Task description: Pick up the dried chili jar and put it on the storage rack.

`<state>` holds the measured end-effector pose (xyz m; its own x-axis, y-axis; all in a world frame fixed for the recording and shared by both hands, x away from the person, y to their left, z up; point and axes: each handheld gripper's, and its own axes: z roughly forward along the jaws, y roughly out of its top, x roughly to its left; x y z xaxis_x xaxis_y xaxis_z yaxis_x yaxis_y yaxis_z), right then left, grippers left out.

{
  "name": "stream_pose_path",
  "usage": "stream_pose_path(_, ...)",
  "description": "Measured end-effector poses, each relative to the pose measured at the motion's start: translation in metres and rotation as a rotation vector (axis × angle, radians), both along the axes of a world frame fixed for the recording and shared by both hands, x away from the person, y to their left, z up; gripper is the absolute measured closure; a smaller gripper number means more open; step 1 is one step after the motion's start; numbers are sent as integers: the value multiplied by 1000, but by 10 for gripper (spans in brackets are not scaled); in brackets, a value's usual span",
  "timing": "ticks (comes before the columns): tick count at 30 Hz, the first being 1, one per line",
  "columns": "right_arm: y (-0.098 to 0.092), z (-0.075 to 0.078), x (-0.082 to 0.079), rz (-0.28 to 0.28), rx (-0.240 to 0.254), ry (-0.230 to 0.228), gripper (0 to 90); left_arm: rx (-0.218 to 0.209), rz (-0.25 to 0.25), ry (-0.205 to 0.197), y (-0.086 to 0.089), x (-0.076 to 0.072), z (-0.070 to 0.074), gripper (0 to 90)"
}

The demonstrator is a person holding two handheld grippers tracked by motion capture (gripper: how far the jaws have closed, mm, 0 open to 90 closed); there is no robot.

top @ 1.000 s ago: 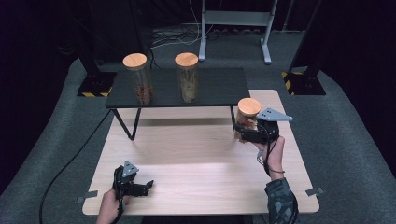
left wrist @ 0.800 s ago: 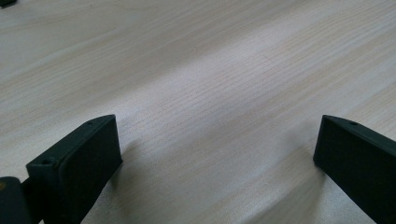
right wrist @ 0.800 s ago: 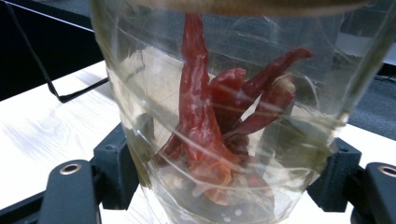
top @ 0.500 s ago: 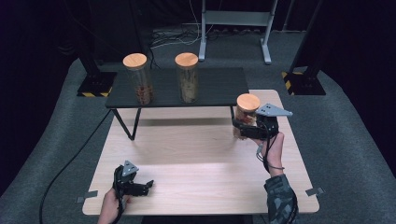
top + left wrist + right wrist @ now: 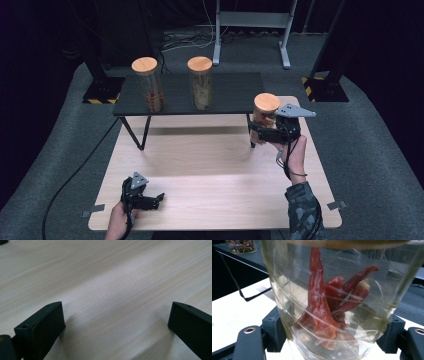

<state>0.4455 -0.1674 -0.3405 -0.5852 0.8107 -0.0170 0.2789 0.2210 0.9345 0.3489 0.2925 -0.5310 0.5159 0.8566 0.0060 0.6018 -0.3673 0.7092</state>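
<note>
My right hand-held gripper [image 5: 259, 131] is clamped on the chilli jar [image 5: 264, 116] near the worktop's [image 5: 210, 170] far right corner, next onto the shelf's [image 5: 235, 95] free right end.

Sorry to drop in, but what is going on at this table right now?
A person's right gripper is clamped on a glass jar of dried red chillies with a wooden lid, holding it beside the black shelf, where two similar jars stand. The left gripper rests open and empty on the wooden table.
</note>
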Motion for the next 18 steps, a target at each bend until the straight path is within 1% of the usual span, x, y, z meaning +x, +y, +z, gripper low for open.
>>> stream_pose_path(4, 2, 7, 0, 0, -6, -5, 245, 0, 0, 0, 0, 0, 0, 0)
stream_pose_path(9, 2, 16, 0, -1, -3, -17, 245, 0, 0, 0, 0, 0, 0, 0)
stream_pose_path(18, 2, 30, 4, -5, 5, -22, 245, 0, 0, 0, 0, 0, 0, 0)
